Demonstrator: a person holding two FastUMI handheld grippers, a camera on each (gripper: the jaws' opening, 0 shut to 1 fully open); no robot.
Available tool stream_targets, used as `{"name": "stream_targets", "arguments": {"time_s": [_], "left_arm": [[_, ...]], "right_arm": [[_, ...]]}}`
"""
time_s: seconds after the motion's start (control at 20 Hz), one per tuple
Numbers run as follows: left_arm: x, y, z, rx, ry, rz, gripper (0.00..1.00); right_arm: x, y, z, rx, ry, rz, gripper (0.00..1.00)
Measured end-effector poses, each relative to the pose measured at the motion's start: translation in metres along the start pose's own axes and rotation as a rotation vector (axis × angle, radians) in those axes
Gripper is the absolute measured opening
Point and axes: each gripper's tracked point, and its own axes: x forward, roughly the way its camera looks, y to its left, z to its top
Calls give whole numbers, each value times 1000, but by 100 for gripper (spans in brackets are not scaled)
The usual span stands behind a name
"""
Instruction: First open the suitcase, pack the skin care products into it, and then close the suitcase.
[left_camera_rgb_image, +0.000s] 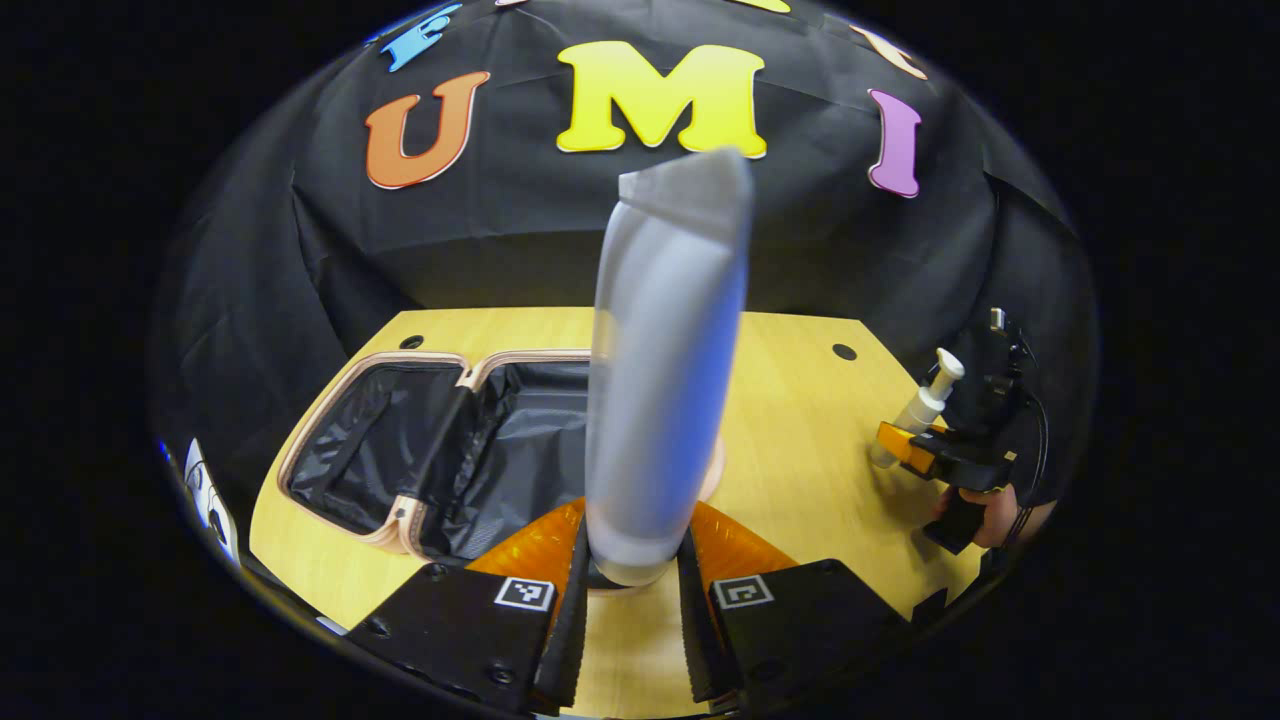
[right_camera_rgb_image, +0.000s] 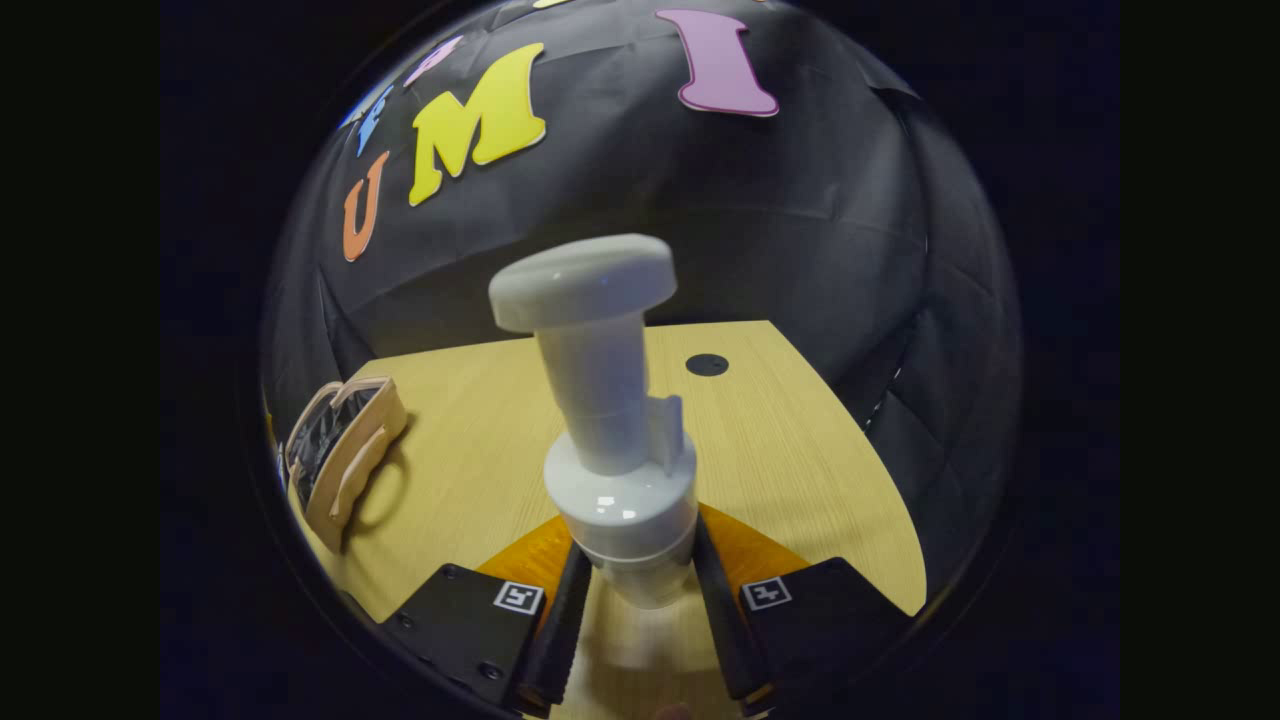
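Both fingers of the left gripper (left_camera_rgb_image: 632, 590) pinch a grey tube (left_camera_rgb_image: 665, 370) upright. Right gripper (right_camera_rgb_image: 640, 600) fingers clamp a white pump bottle (right_camera_rgb_image: 615, 450). Suitcase (left_camera_rgb_image: 440, 450) lies open

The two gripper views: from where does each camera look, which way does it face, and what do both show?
Left gripper view: rides the left gripper, facing the tube it grips and the open suitcase; a hand holds the right gripper.
Right gripper view: rides the right gripper, facing its pump bottle.
Shared: suitcase, pump bottle, table.
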Motion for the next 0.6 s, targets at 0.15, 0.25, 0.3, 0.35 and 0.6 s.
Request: {"name": "stream_targets", "arguments": {"time_s": [0.15, 0.25, 0.3, 0.35, 0.6], "left_arm": [[1, 25, -4, 0, 16, 11, 48], [4, 43, -3, 3, 18, 0, 48], [9, 50, -2, -1, 20, -15, 43], [15, 58, 0, -5, 22, -36, 43], [51, 82, 3, -39, 88, -209, 43]], "right_arm": [[-2, -1, 2, -23, 8, -16, 51], [-8, -1, 7, -42, 10, -19, 48], [-14, -1, 16, -48, 0, -14, 47], [-22, 3, 23, -49, -7, -8, 47], [-84, 42, 65, -21, -21, 87, 47]]}}
